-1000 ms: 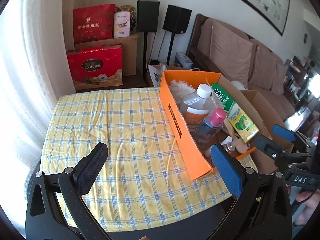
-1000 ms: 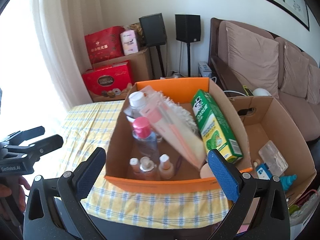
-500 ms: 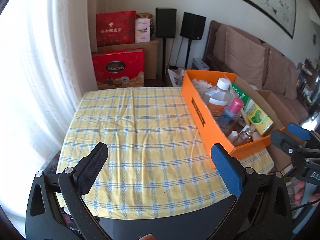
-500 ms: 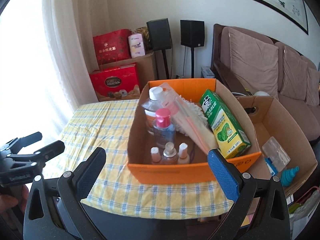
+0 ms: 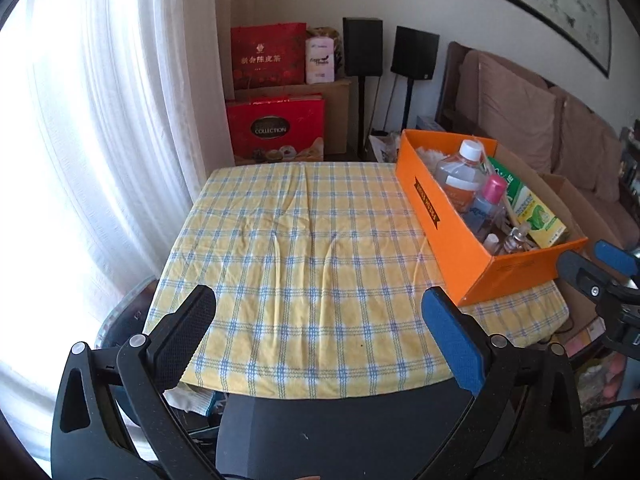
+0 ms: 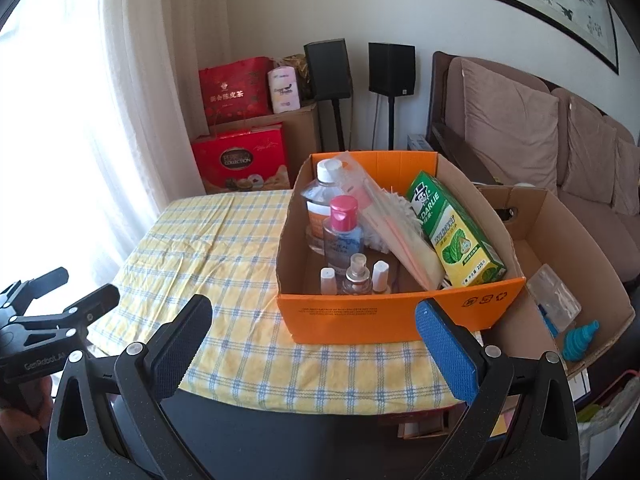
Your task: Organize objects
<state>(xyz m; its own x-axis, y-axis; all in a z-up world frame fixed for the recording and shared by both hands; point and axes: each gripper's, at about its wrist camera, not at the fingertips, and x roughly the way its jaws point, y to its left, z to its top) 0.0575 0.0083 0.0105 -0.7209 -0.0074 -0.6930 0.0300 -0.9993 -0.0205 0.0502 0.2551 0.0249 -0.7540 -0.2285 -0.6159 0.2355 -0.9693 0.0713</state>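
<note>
An orange cardboard box (image 6: 384, 316) (image 5: 452, 236) stands on the right side of a table with a yellow checked cloth (image 5: 304, 248) (image 6: 224, 248). Inside it are a clear bottle with a white cap (image 6: 320, 196), a pink-capped bottle (image 6: 343, 236), three small bottles (image 6: 356, 274), a green toothpaste carton (image 6: 456, 232) and a white packet (image 6: 396, 228). My left gripper (image 5: 320, 332) is open over the table's near edge, holding nothing. My right gripper (image 6: 314, 338) is open in front of the box, also holding nothing.
A brown cardboard box (image 6: 560, 240) with a teal funnel (image 6: 580, 340) sits right of the table. Behind are red gift bags (image 5: 276, 128), two black speakers (image 6: 360, 68) and a brown sofa (image 6: 540, 132). A white curtain (image 5: 112, 120) hangs at the left.
Both grippers have pulled back and up from the table, so the box and cloth look smaller and farther away. Both stay open.
</note>
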